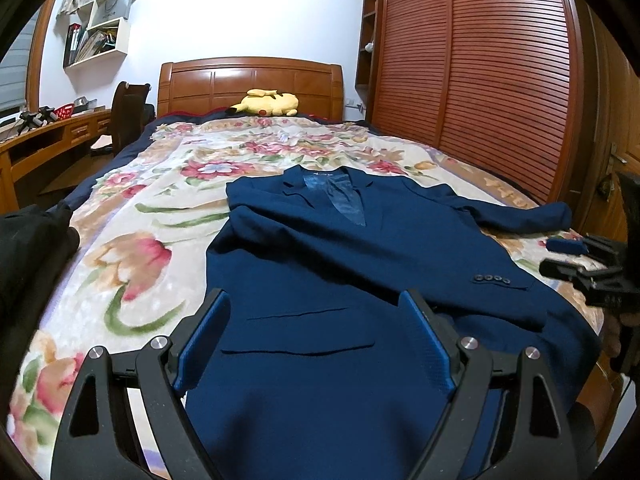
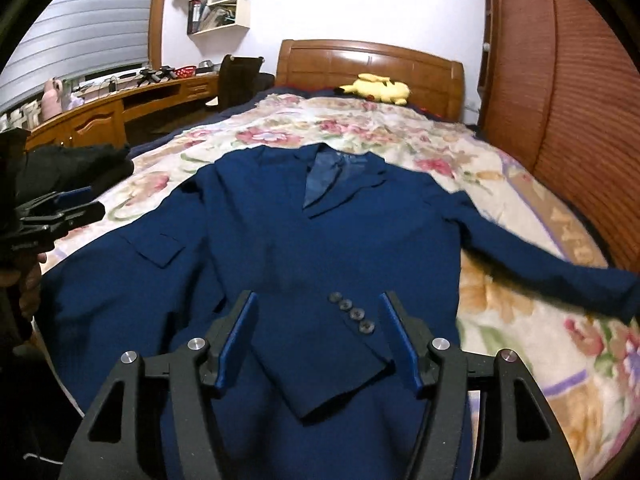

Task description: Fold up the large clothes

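Navy suit jacket (image 1: 320, 248) lies front-up on the bed, collar toward the headboard (image 1: 250, 84), shinier blue lining visible at the open neck. Fabric is matte, fine-weave wool-like cloth w/ flap pockets. One sleeve is folded across the body, its cuff w/ four dark buttons (image 2: 352, 312) lying on the front panel; the other sleeve (image 2: 560, 268) stretches out sideways toward the wardrobe side.

Under it: plush floral blanket (image 1: 132, 248), cream w/ pink and orange flowers, fuzzy pile. Yellow plush toy (image 1: 266, 103) at the headboard. Slatted red-brown wardrobe doors (image 1: 500, 80) along one side; wooden counter (image 2: 120, 108) w/ clutter and a dark chair (image 1: 128, 116) on the other; white wall shelves (image 1: 106, 24) w/ books above. A dark garment pile (image 2: 76, 168) sits at the bed edge near the left claw.

Left claw (image 1: 316, 336): blue pads spread wide, nothing between them, hovering over the jacket's lower front near the pocket flap. Right claw (image 2: 318, 338): jaws apart, not gripping; the buttoned cuff lies just below, between the fingers, pads clear of the cloth. Nothing blocks either claw.
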`<move>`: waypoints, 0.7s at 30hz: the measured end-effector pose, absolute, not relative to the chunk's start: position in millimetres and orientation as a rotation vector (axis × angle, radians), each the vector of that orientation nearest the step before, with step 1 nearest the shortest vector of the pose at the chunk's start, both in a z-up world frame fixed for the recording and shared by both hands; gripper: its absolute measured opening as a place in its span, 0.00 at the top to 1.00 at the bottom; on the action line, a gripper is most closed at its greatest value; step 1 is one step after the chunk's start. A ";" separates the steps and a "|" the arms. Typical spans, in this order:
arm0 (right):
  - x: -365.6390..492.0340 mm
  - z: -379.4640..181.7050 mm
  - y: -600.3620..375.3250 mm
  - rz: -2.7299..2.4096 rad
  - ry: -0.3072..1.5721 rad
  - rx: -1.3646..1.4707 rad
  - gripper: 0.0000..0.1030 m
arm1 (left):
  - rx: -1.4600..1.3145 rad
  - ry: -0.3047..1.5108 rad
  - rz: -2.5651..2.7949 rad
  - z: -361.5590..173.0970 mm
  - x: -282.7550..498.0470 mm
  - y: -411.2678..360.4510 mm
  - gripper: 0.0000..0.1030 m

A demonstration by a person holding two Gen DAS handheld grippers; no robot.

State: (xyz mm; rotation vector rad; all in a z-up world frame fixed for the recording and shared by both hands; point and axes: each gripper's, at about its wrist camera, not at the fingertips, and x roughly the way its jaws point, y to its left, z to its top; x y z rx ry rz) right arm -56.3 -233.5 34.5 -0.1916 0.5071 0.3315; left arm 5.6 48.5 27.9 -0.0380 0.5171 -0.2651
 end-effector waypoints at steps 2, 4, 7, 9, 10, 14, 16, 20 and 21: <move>-44.7 30.5 -235.2 0.324 0.511 -0.204 0.38 | -0.034 0.520 -0.266 26.7 5.7 47.9 0.16; -35.9 27.6 -236.2 0.311 0.538 -0.213 0.38 | -0.028 0.524 -0.267 25.0 6.4 46.9 0.16; -11.5 15.2 -239.4 0.299 0.616 -0.231 0.38 | -0.023 0.527 -0.272 23.1 5.9 45.7 0.16; 2.7 2.7 -245.0 0.288 0.670 -0.239 0.38 | -0.018 0.523 -0.275 23.2 5.7 43.7 0.16; 8.1 -3.0 -248.7 0.281 0.692 -0.238 0.38 | -0.016 0.519 -0.277 23.7 5.0 42.5 0.16; 22.7 -16.1 -263.6 0.264 0.744 -0.217 0.38 | -0.028 0.496 -0.284 26.3 4.4 38.1 0.16; 30.2 -21.8 -269.3 0.285 0.787 -0.183 0.38 | -0.031 0.488 -0.280 26.6 6.2 36.3 0.16; 37.8 -29.5 -274.4 0.346 0.843 -0.131 0.38 | -0.028 0.480 -0.282 26.5 9.1 29.9 0.16; 37.6 -31.2 -274.3 0.352 0.843 -0.128 0.38 | -0.033 0.479 -0.287 26.5 9.6 28.7 0.16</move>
